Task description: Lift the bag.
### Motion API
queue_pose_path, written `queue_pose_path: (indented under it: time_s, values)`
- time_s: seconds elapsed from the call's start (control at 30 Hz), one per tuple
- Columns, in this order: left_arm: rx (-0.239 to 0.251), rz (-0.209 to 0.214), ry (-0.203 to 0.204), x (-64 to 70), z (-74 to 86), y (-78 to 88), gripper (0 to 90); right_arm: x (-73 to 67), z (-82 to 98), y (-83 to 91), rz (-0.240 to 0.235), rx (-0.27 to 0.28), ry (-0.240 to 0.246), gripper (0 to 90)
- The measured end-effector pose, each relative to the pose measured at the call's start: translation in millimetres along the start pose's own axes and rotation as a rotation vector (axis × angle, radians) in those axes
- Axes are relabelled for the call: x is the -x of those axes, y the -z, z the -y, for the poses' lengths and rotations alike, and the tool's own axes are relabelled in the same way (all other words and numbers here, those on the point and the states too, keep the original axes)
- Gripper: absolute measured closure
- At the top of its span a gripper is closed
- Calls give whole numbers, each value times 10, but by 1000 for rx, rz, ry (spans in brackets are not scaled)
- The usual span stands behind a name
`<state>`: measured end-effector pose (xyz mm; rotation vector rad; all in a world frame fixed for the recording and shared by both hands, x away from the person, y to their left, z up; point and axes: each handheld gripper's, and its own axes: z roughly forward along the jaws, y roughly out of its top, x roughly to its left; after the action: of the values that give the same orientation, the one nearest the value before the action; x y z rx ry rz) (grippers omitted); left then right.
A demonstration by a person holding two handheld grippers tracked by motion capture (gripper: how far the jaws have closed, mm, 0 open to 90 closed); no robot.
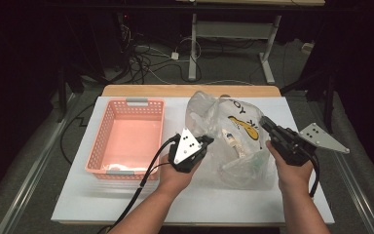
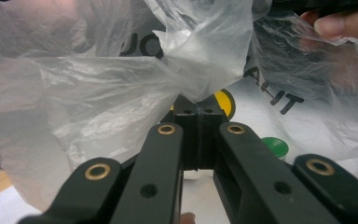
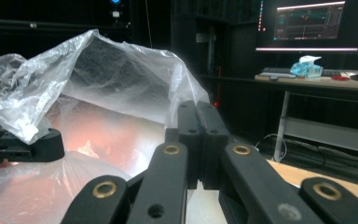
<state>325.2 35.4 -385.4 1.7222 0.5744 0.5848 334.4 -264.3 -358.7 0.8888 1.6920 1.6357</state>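
A clear plastic bag (image 1: 224, 122) with black letters and a yellow print stands at the middle of the white table (image 1: 224, 200). Small items lie inside it, among them something with a green cap (image 2: 275, 145). My left gripper (image 1: 205, 142) is shut on the bag's left edge; in the left gripper view the film (image 2: 98, 84) bunches right at the joined jaw tips (image 2: 198, 106). My right gripper (image 1: 265, 122) is shut on the bag's right edge, and the film (image 3: 112, 79) rises from its closed tips (image 3: 196, 109). Between the two grippers the bag's mouth is held up.
A pink slotted basket (image 1: 102, 136) sits left of the bag, close to my left hand. Behind the table, cables (image 1: 146, 58) lie on the floor by a desk frame (image 1: 233, 34). A desk with a monitor (image 3: 307, 23) and a tissue box (image 3: 307, 66) stands farther off.
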Motion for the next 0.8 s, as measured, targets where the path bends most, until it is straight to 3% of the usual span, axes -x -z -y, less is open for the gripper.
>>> queue_pose_path:
  time_s: [0.8]
  values:
    - [78, -43, -3, -111, -284, 42, 882, 7, -307, -37, 21, 89, 22, 900]
